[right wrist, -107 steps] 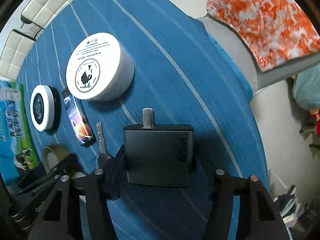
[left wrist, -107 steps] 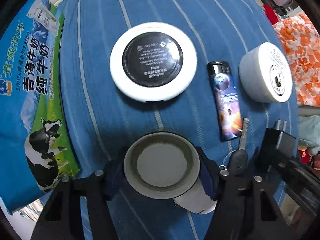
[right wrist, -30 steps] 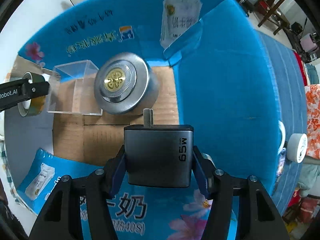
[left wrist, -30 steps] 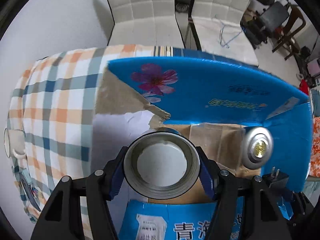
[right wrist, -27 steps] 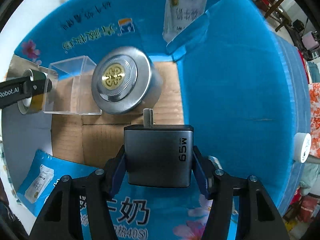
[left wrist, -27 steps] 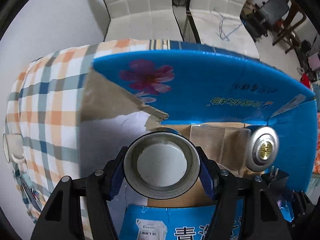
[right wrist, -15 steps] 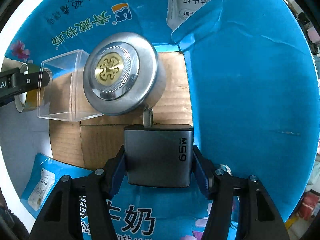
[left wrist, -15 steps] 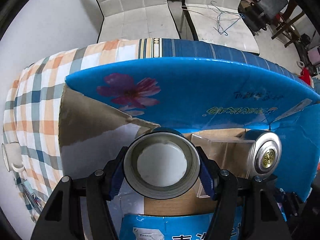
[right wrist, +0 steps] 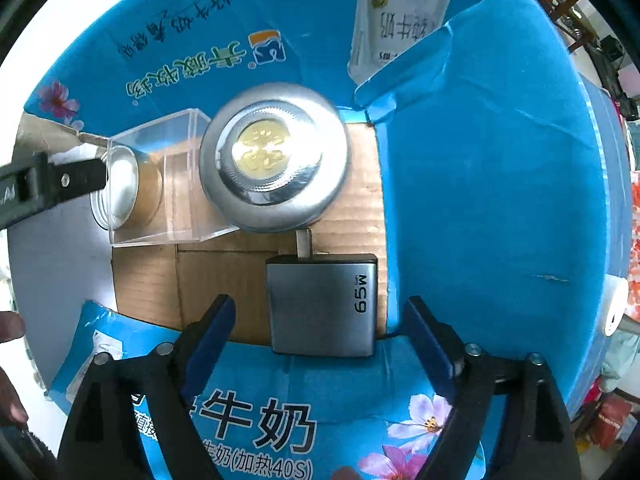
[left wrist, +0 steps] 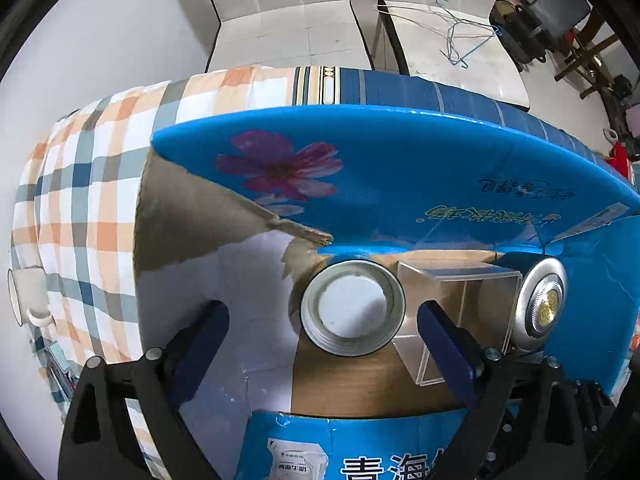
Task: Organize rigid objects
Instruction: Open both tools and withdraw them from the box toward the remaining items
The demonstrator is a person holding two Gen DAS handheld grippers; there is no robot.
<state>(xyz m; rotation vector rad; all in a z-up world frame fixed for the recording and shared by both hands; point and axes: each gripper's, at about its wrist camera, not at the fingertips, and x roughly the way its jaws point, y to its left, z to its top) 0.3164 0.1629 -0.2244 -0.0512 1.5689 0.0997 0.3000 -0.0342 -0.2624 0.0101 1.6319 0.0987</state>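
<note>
The left gripper and the right gripper both point down into the blue milk carton box, and the jaws of each have just been opening: they now stand wide with nothing pressed between the pads. Under the left one a small round tin sits on the box floor, clear of both fingers. Under the right one the grey 65W charger lies flat on the cardboard, plug prongs toward the silver round case, free of the pads as well.

So 4 things now lie in the box: the tin, a clear plastic box just beside it, the silver case and the charger. That looks like 2 drops just finished. At the right edge of the right wrist view a white jar lies outside the box, so I judge at least 1 more object remains to be fetched.
</note>
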